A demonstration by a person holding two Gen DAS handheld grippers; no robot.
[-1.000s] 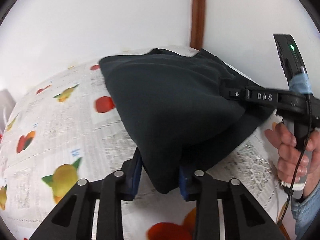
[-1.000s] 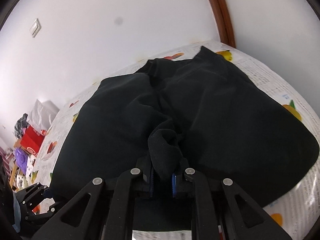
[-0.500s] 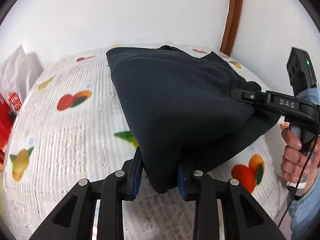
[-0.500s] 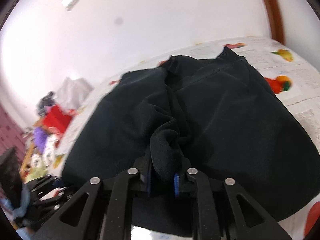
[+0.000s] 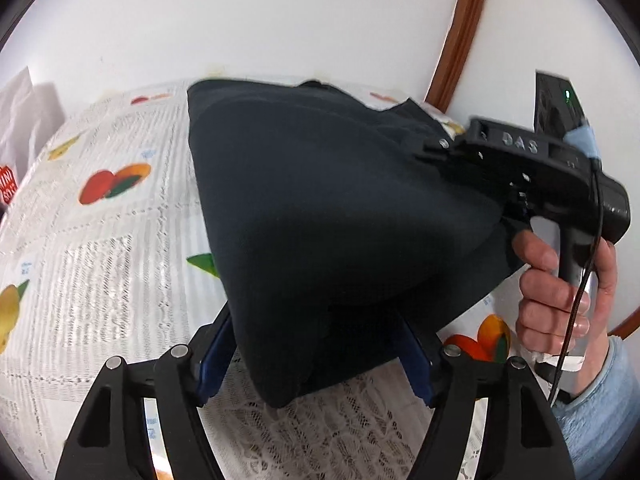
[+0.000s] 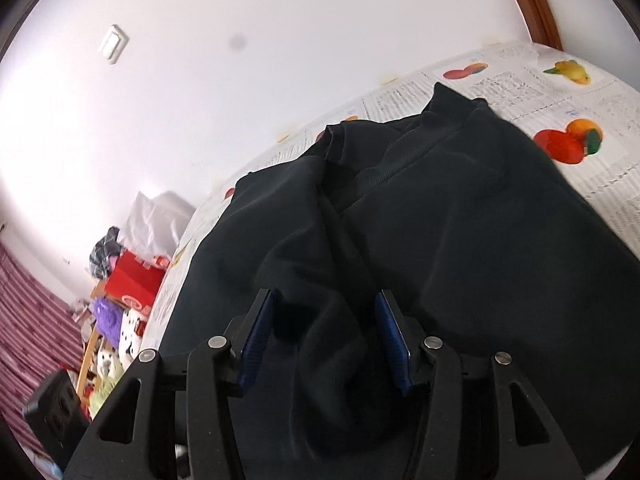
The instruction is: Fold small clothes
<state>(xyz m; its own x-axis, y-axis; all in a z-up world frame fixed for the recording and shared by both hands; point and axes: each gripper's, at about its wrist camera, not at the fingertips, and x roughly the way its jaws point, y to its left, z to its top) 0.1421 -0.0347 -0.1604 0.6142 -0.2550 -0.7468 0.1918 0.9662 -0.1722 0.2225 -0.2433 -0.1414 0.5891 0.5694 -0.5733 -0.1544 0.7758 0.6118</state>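
Note:
A dark navy garment (image 5: 328,208) lies folded over on a table with a fruit-print cloth (image 5: 100,220). My left gripper (image 5: 316,356) is open, its blue pads wide apart on either side of the garment's near corner. My right gripper (image 6: 324,336) is open too, its blue pads (image 6: 260,336) spread around a bunched fold of the garment (image 6: 440,240). The right gripper also shows in the left wrist view (image 5: 520,164), held by a hand at the garment's right edge.
White walls stand close behind the table, with a brown door frame (image 5: 460,40) at the corner. Left of the table is a cluttered shelf with a red box (image 6: 136,280) and toys. A white bag (image 5: 20,112) stands at the far left.
Both grippers were shut on the garment in the earlier frames. Now both have opened, letting go of the cloth, which has settled onto the table.

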